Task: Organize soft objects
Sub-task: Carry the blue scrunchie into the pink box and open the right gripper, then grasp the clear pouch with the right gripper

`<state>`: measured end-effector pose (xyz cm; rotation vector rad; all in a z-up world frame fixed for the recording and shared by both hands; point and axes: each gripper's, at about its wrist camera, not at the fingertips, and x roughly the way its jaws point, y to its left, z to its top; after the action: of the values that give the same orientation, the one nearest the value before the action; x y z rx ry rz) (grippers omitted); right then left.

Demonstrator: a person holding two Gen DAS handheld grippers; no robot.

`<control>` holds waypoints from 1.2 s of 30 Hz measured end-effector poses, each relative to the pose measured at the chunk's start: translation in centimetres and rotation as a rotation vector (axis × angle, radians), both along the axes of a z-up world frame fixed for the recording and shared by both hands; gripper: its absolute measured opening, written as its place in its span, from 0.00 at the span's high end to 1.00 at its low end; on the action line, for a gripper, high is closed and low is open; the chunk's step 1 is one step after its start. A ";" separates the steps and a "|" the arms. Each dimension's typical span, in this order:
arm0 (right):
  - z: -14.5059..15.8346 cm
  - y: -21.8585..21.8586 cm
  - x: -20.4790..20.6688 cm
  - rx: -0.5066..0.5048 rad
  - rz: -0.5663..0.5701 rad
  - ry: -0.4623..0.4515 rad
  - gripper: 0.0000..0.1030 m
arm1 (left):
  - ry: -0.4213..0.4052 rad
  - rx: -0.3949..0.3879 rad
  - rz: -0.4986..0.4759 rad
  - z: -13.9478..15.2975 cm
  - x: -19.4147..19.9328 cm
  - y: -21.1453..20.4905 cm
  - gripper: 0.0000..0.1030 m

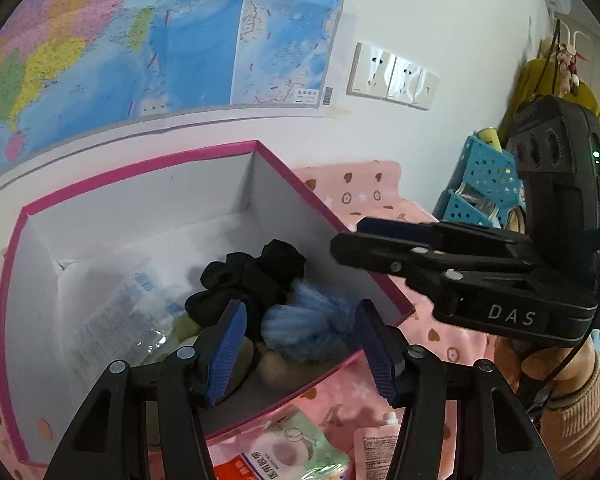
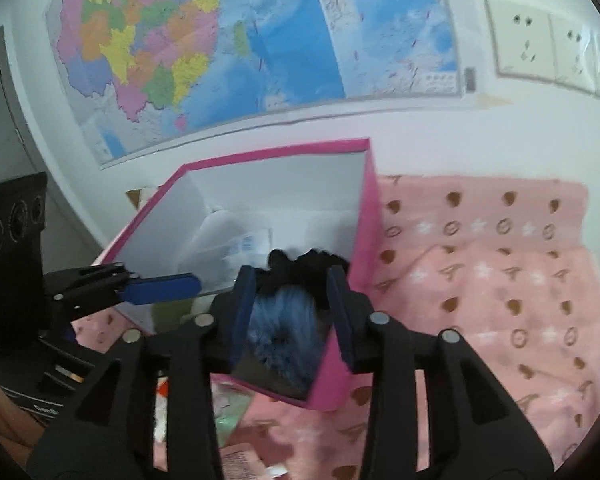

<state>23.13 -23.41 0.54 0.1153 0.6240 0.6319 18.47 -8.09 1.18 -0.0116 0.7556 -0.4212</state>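
Observation:
A pink-edged box (image 1: 288, 172) with white inner walls stands on a pink blanket; it also shows in the right wrist view (image 2: 366, 216). Inside lie a black scrunchie (image 1: 256, 276), a fluffy blue scrunchie (image 1: 312, 324), a beige soft item (image 1: 276, 368) and a clear plastic packet (image 1: 120, 316). My left gripper (image 1: 300, 344) is open above the box's near corner, its jaws either side of the blue scrunchie without touching it. My right gripper (image 2: 294, 308) is open and empty over the box's right corner, above the blue scrunchie (image 2: 280, 328) and black scrunchie (image 2: 300, 264).
A pink patterned blanket (image 2: 480, 288) covers the surface. Packets (image 1: 284, 444) lie on it in front of the box. A blue perforated basket (image 1: 484, 184) stands at the far right. A map (image 1: 160, 40) and wall sockets (image 1: 392, 76) are behind.

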 end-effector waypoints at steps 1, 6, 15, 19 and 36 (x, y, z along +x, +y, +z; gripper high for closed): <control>0.0 -0.1 -0.2 -0.002 0.003 -0.004 0.62 | -0.002 -0.003 0.001 0.0 -0.2 0.1 0.44; 0.2 -0.5 -1.3 0.018 0.024 -0.010 0.62 | -0.022 -0.028 0.015 0.5 -1.1 1.1 0.43; -0.1 -2.4 -5.3 0.120 0.106 0.020 0.61 | -0.054 -0.085 0.011 1.5 -5.2 3.1 0.42; -1.9 -3.0 -6.7 0.128 0.132 0.071 0.58 | -0.022 -0.145 -0.004 0.5 -7.2 3.6 0.42; -11.2 -3.7 -6.3 0.179 0.135 0.350 0.56 | 0.206 -0.209 -0.134 -6.4 -12.1 0.2 0.42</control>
<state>16.84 -27.08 -10.70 0.3583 0.9176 0.8061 6.39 -7.88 -5.26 -0.2034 0.9155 -0.6319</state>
